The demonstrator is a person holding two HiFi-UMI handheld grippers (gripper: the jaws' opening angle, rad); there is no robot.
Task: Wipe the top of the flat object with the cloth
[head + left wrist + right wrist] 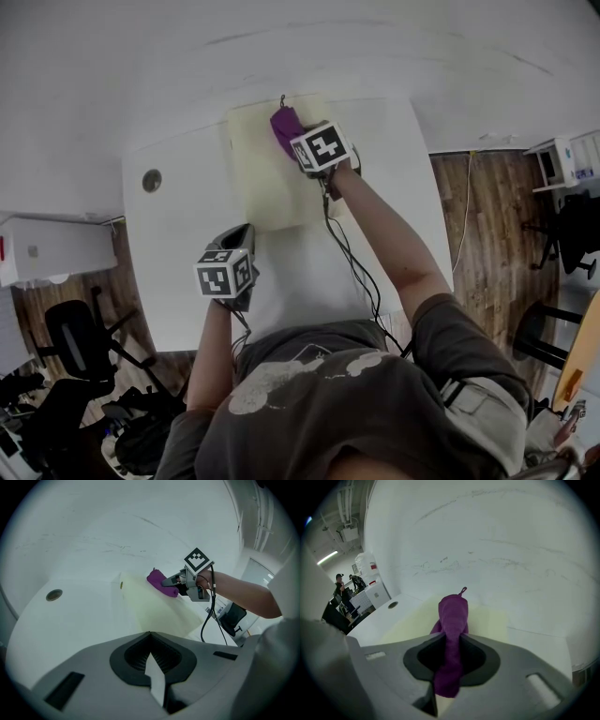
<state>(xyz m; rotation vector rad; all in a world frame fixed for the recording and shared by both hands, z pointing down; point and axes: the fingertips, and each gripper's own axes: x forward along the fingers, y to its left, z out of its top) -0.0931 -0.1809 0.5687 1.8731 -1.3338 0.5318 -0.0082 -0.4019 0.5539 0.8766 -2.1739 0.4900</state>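
Right tongs are closed on a purple fabric cloth, which passes between the two jaws and hangs out in front of them as a long soft roll with a small loop at its far end. In the head view these tongs are at the far part of a pale cream flat rectangular board, and the cloth lies on the top of the board near its far edge. The board lies flat on a white worktop, beside a small round grey hole on its left. The left tongs have the jaws together and nothing is between them; they are over the worktop just beside the near left corner of the board, and I cannot tell if they touch it.
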